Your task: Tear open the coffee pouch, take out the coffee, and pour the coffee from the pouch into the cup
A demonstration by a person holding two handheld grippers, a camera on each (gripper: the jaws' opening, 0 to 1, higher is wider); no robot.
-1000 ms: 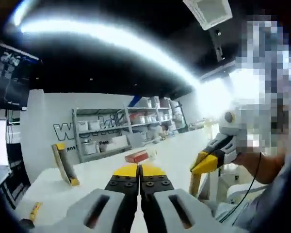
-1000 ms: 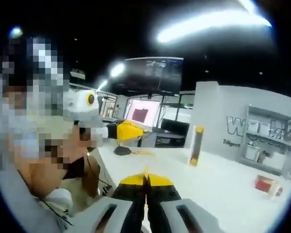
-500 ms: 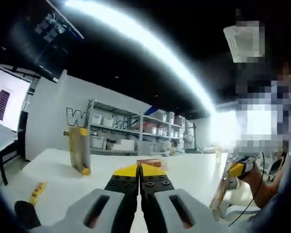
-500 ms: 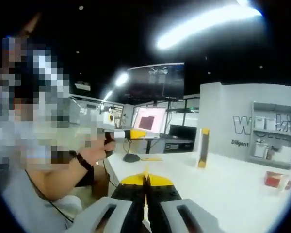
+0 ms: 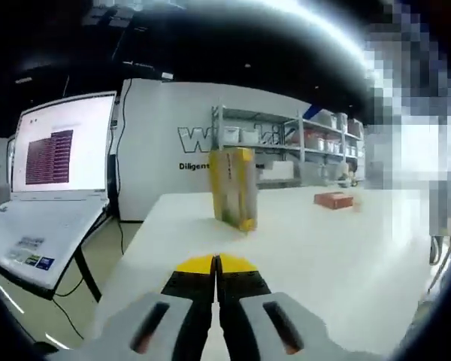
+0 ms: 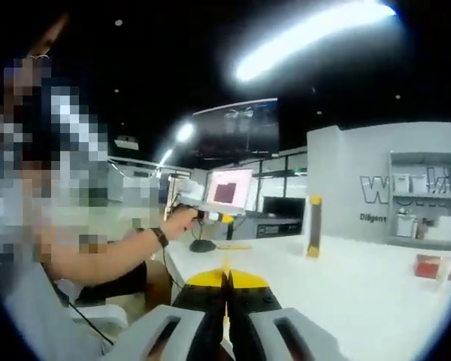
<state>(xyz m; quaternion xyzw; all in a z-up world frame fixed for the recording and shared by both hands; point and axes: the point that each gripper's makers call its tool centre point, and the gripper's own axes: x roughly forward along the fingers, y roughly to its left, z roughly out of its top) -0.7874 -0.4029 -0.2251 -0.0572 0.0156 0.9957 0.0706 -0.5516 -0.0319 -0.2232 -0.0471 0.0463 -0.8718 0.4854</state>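
Note:
The coffee pouch (image 5: 233,186), tall with yellow edges, stands upright on the white table (image 5: 308,256) straight ahead in the left gripper view. My left gripper (image 5: 216,263) is shut and holds nothing, well short of the pouch. In the right gripper view the pouch (image 6: 313,226) shows edge-on at the table's far side. My right gripper (image 6: 226,277) is shut and holds nothing, above the table's near edge. A person's hand (image 6: 180,222) holds the left gripper (image 6: 224,218) out at arm's length on the left.
A red box (image 5: 333,200) lies on the table right of the pouch, also the red box (image 6: 430,265) at far right. An open laptop (image 5: 60,147) stands left of the table. A dark round object (image 6: 203,245) sits near the table's far left end. Shelves (image 5: 286,143) line the back wall.
The left gripper has been carried out to the table's left end: the pouch now looms closer and the laptop has come into its view. Both grippers stay shut.

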